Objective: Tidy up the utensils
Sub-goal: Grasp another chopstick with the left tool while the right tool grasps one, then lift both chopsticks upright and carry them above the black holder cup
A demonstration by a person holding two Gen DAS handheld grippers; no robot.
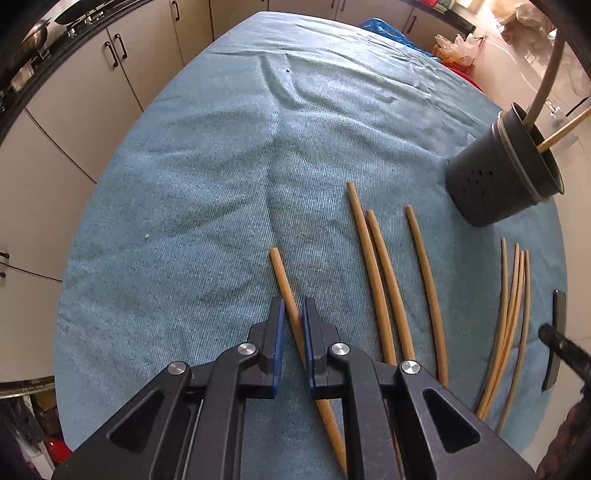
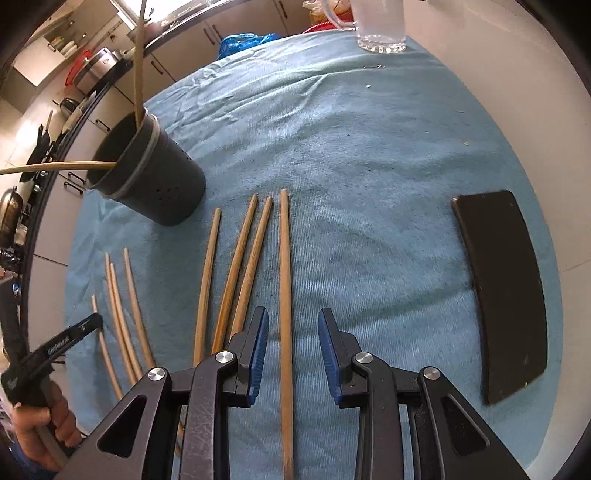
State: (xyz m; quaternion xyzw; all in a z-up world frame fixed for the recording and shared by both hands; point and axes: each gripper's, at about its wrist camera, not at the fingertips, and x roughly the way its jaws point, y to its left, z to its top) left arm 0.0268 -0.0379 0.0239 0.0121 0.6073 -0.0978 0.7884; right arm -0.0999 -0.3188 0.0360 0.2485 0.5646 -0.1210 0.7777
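Note:
Several wooden chopsticks lie on a blue cloth [image 1: 184,184]. My left gripper [image 1: 293,314] is shut on one chopstick [image 1: 282,277] at the left of the row. Three more chopsticks [image 1: 373,266] lie to its right, then a bunch of thinner ones [image 1: 511,302]. A dark holder [image 1: 498,177] stands at the right with two sticks in it; it also shows in the right wrist view [image 2: 162,184]. My right gripper [image 2: 292,325] is open, its fingers either side of the rightmost chopstick [image 2: 284,277].
A black phone [image 2: 506,288] lies on the cloth to the right. A glass mug [image 2: 380,26] stands at the far edge. A blue bag [image 2: 243,40] lies at the far side. Kitchen cabinets [image 1: 92,92] run along the left.

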